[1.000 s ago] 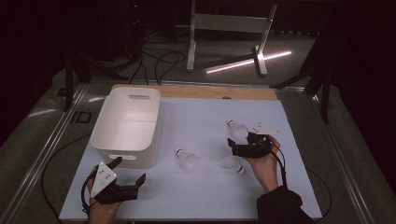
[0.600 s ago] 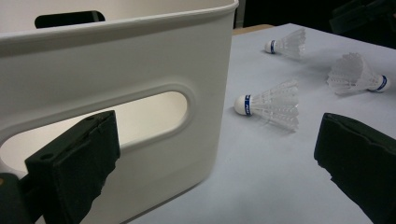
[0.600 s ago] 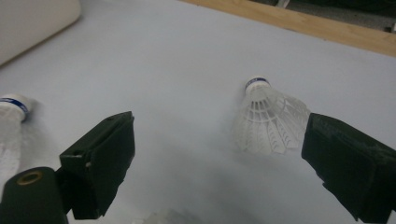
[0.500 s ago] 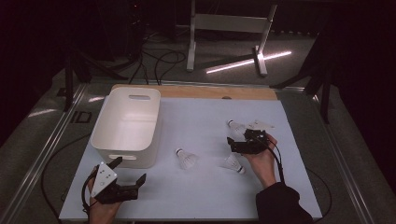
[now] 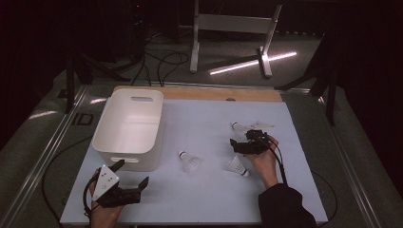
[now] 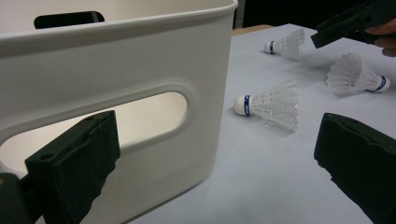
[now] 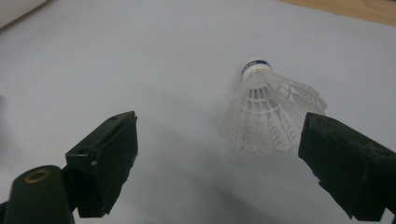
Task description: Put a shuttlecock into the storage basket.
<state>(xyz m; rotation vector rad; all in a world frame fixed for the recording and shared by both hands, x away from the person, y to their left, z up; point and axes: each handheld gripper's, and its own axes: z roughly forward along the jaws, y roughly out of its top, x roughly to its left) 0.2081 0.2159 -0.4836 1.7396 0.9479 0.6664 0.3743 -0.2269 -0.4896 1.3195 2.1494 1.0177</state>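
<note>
Black foam-faced jaws of the right gripper (image 7: 217, 154) stand spread wide, holding nothing, with a white feathered shuttlecock with a blue band round its cork (image 7: 266, 109) lying on its side just ahead of them, closer to the right-hand jaw than to the other. In the high view this far shuttlecock (image 5: 244, 128) lies on the pale blue table mat (image 5: 209, 190), well to the right of the white plastic bin with handle slots (image 5: 130, 128), and the right gripper (image 5: 244, 145) hovers just on the near side of it. A second shuttlecock (image 5: 236, 166) lies beside the person's right hand (image 5: 263, 161), and a third (image 5: 190, 161) lies nearer the bin, just off its right wall.

To take the far shuttlecock cleanly, I judge the gripper should shift sideways until the feather skirt sits midway between the jaws, then come down and close gently across the skirt near the cork, where it is stiffest; clamping on the flared feather tips would likely crush or flick it away. A light, slow close suits such a thin, springy thing.

Over at the bin's near corner, the left gripper (image 5: 121, 190) rests low on the mat with its jaws released and wide apart, empty; its own view looks at the bin's handle slot (image 6: 154, 116) and across to the three shuttlecocks.
</note>
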